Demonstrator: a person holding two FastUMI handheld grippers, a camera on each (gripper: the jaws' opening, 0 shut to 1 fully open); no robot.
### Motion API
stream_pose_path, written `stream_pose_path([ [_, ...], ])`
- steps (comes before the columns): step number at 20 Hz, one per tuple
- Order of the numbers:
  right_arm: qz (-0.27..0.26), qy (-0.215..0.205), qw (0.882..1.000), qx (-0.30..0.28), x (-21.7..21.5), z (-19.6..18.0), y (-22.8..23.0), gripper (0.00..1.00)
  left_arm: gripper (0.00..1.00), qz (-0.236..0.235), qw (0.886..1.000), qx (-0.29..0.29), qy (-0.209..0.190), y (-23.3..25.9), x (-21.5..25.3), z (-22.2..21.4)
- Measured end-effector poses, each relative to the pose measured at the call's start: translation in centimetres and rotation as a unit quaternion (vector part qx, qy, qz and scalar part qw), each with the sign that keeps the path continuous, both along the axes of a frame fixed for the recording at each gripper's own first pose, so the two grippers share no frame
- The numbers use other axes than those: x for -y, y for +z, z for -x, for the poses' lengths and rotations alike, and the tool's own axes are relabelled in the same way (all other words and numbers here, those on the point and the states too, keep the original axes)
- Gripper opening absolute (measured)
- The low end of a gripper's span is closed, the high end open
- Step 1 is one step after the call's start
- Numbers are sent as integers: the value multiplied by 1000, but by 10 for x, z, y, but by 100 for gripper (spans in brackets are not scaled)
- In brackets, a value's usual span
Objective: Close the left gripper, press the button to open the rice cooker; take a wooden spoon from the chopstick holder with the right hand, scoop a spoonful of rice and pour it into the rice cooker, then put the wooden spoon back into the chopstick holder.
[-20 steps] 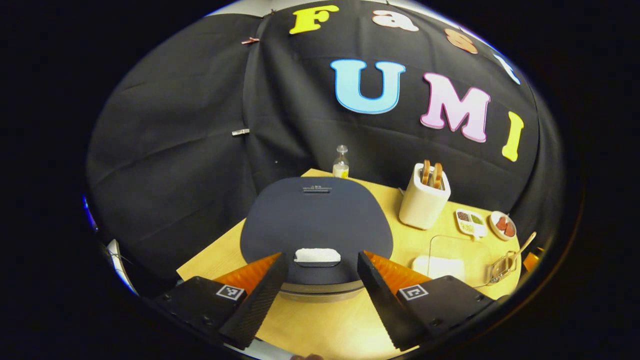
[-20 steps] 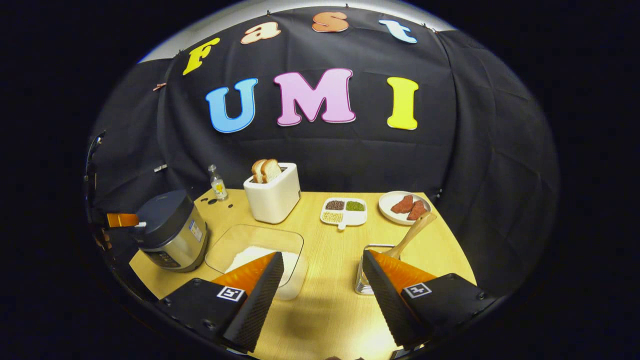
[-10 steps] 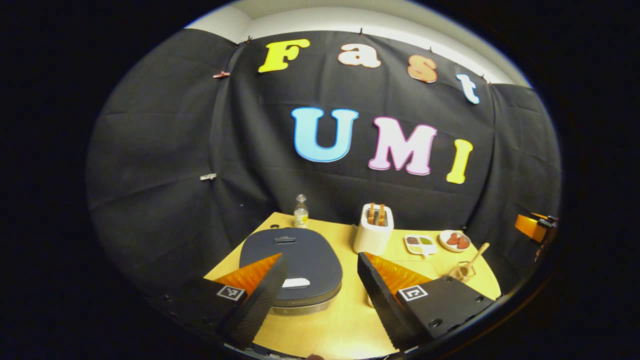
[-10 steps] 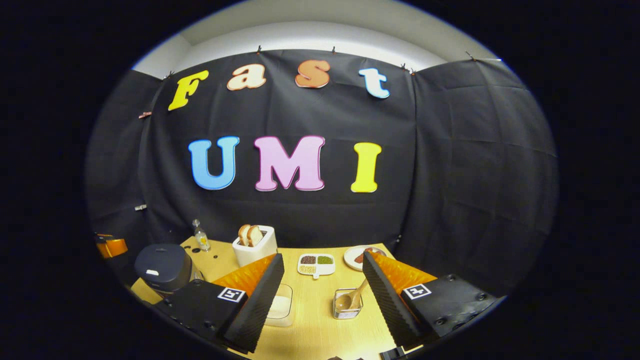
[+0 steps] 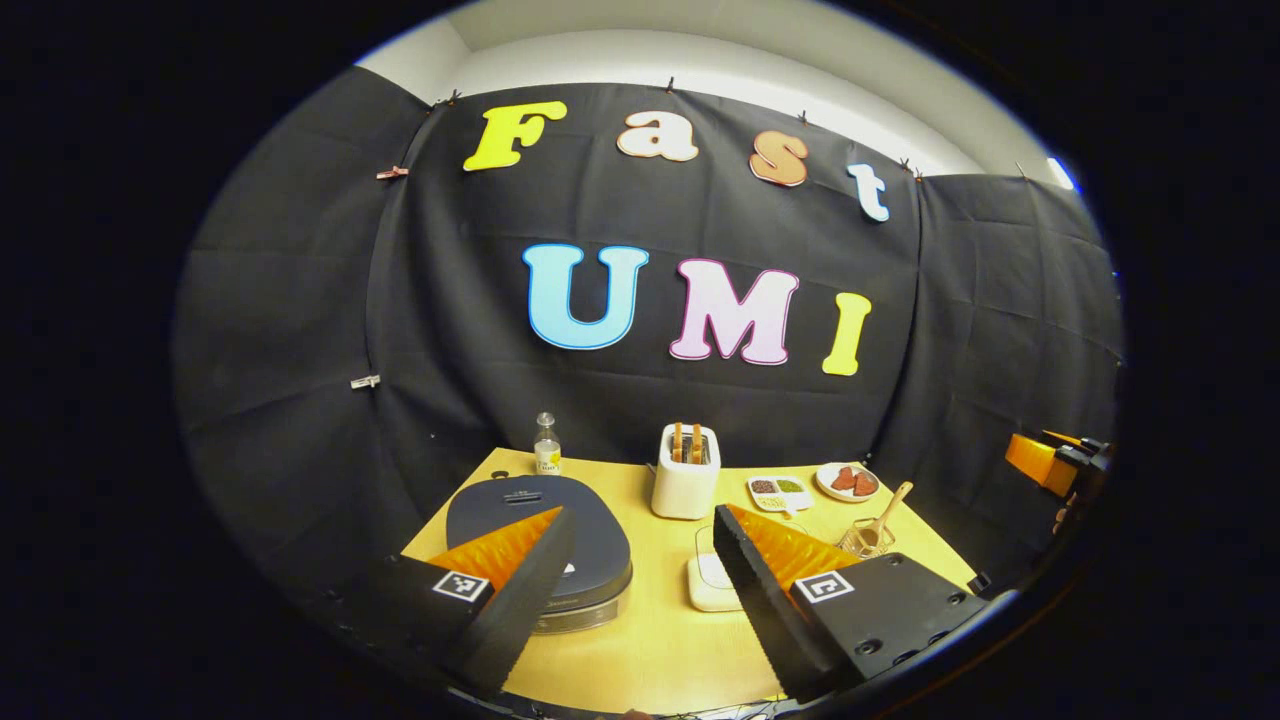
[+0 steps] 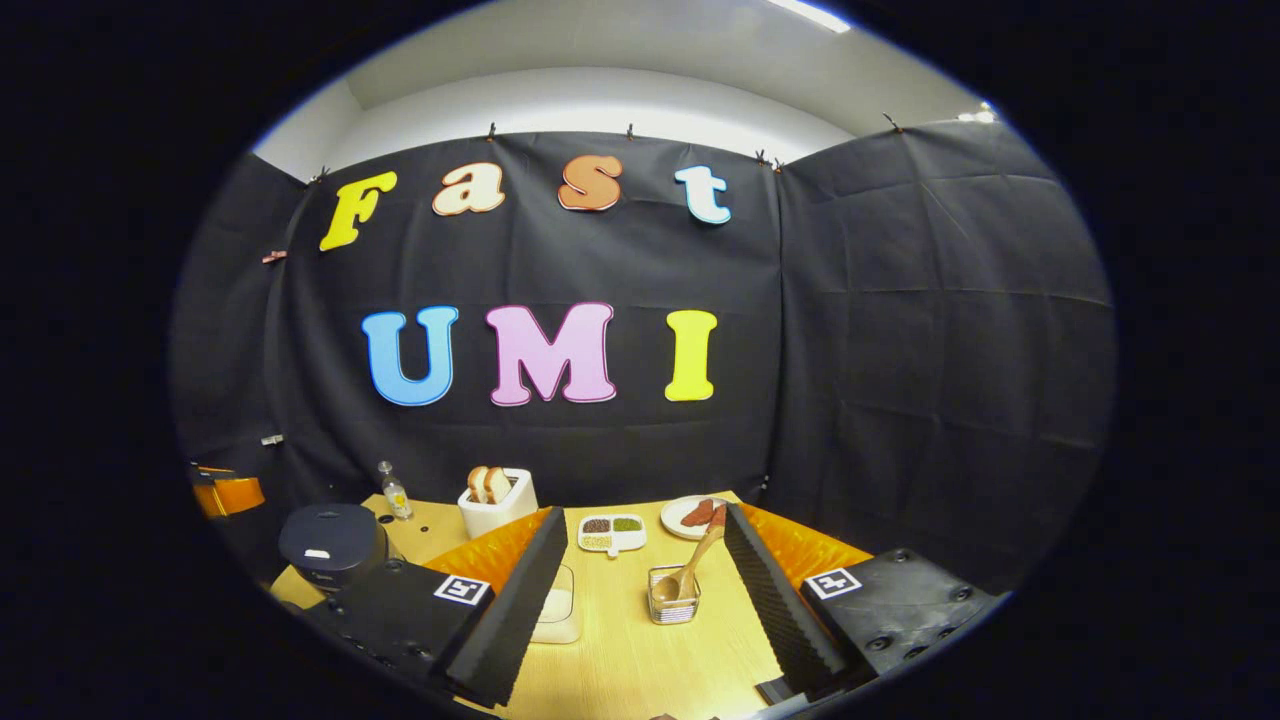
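The dark rice cooker (image 5: pixel 530 510) stands with its lid down at the table's left; the right gripper view shows it (image 6: pixel 330 535) with a white button (image 6: pixel 317 553) at the lid's front. My left gripper (image 5: pixel 642 515) is open, high and well back from the cooker. A wooden spoon (image 6: pixel 697 556) leans in the wire chopstick holder (image 6: pixel 675 605), bowl down. My right gripper (image 6: pixel 645 514) is open too, raised behind the holder. A clear container of rice (image 5: pixel 712 572) sits between the cooker and the holder (image 5: pixel 866 538). The other gripper's orange part shows at each view's edge (image 5: pixel 1040 462) (image 6: pixel 228 493).
A white toaster (image 5: pixel 685 478) with bread slices, a small bottle (image 5: pixel 546 450), a sectioned dish (image 5: pixel 779 489) of grains and a plate (image 5: pixel 847 482) with red pieces line the back of the wooden table (image 5: pixel 650 640). Black cloth walls close the booth.
Both grippers have drawn back and up from the table, so the cooker, holder and dishes look smaller and lower. Both stay open. Nothing on the table has moved.
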State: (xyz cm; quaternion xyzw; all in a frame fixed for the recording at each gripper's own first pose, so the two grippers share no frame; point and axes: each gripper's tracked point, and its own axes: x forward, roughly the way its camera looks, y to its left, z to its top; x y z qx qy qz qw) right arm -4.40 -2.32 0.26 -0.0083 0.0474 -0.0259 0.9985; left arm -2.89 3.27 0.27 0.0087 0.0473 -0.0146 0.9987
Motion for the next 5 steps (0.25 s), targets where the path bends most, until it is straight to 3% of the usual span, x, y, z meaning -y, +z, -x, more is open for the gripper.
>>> stream_pose_path([
  [5, -20, 25, 999, 4, 19, -9, -2, 98, 95, 17, 1000, 17, 5, 11, 27, 4],
])
